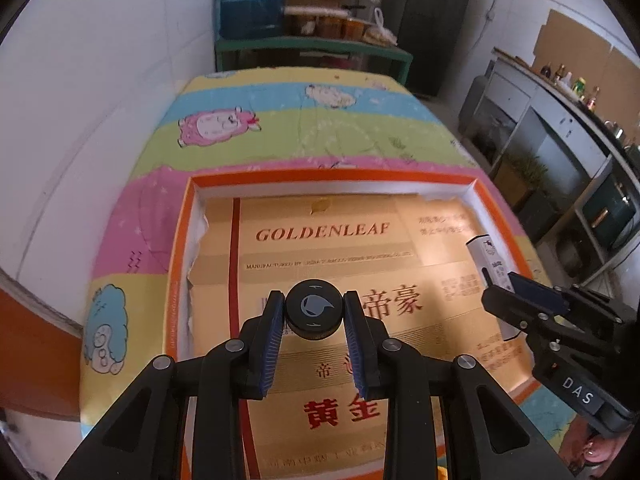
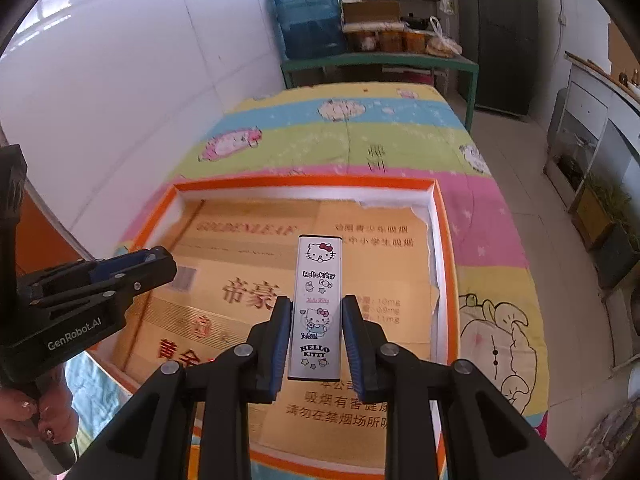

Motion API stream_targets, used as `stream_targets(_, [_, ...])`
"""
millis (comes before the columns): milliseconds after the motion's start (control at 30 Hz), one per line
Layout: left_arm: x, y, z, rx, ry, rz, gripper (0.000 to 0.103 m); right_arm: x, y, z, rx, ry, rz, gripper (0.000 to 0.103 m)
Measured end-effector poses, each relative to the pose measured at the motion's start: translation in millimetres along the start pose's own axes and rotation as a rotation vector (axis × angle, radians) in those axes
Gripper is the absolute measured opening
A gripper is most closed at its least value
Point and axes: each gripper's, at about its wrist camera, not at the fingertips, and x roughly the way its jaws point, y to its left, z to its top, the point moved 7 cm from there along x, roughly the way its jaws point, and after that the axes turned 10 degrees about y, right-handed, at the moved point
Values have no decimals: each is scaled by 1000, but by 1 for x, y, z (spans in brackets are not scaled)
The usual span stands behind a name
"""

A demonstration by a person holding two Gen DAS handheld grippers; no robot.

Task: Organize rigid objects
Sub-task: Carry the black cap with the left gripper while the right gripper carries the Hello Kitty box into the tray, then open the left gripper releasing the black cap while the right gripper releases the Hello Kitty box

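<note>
My left gripper (image 1: 314, 312) is shut on a round black cap-like object (image 1: 314, 314) with a pale blue logo, held above the golden cardboard lining of the orange-rimmed box (image 1: 332, 175). My right gripper (image 2: 316, 318) is shut on a slim white Hello Kitty case (image 2: 318, 304), pointing forward over the same box (image 2: 304, 185). In the left wrist view the right gripper (image 1: 508, 292) shows at the right with the white case (image 1: 490, 260) in it. In the right wrist view the left gripper (image 2: 156, 258) enters from the left; what it holds is hidden there.
The box lies on a bed with a striped cartoon quilt (image 1: 304, 128). A green shelf with a blue water jug (image 2: 308, 16) stands beyond the bed, a white wall to the left, cabinets (image 1: 560, 148) to the right. A hand (image 2: 28, 416) holds the left gripper's handle.
</note>
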Motion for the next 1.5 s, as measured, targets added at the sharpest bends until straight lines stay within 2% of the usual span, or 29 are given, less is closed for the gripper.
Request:
stream_targets(267, [27, 3, -5, -7, 45, -2, 30, 22, -5, -5, 7, 44, -12, 26])
stream_targets(500, [34, 6, -8, -24, 35, -33, 31, 33, -7, -9, 17, 72, -29, 27])
stream_targets(567, [33, 5, -9, -13, 27, -66, 37, 34, -7, -10, 19, 70, -30, 27])
stream_targets(633, [32, 3, -10, 0, 8, -119, 48, 34, -7, -10, 18, 66, -35, 27])
stream_targets(733, [30, 1, -13, 21, -14, -148, 54, 33, -7, -11, 21, 55, -51, 27])
stream_targets(867, [30, -2, -15, 44, 0, -83, 54, 28, -9, -14, 27, 37, -59, 27])
stream_targets(967, [28, -3, -17, 42, -2, -69, 54, 19, -7, -16, 22, 9, -73, 27])
stream_targets(1033, [23, -3, -17, 40, -25, -69, 54, 11, -8, -18, 28, -5, -71, 27])
stream_targets(1133, [10, -4, -19, 52, -73, -27, 53, 2, -7, -22, 43, -21, -58, 27])
stream_targets(1267, [-7, -4, -26, 73, -96, 31, 54, -12, -5, -29, 56, -41, -51, 27])
stream_targets(1367, [-26, -3, -36, 83, -128, 47, 54, -24, 1, -35, 60, -55, -37, 27])
stream_targets(1500, [-55, -3, -53, 82, -159, 25, 54, -44, 11, -46, 55, -81, -35, 27])
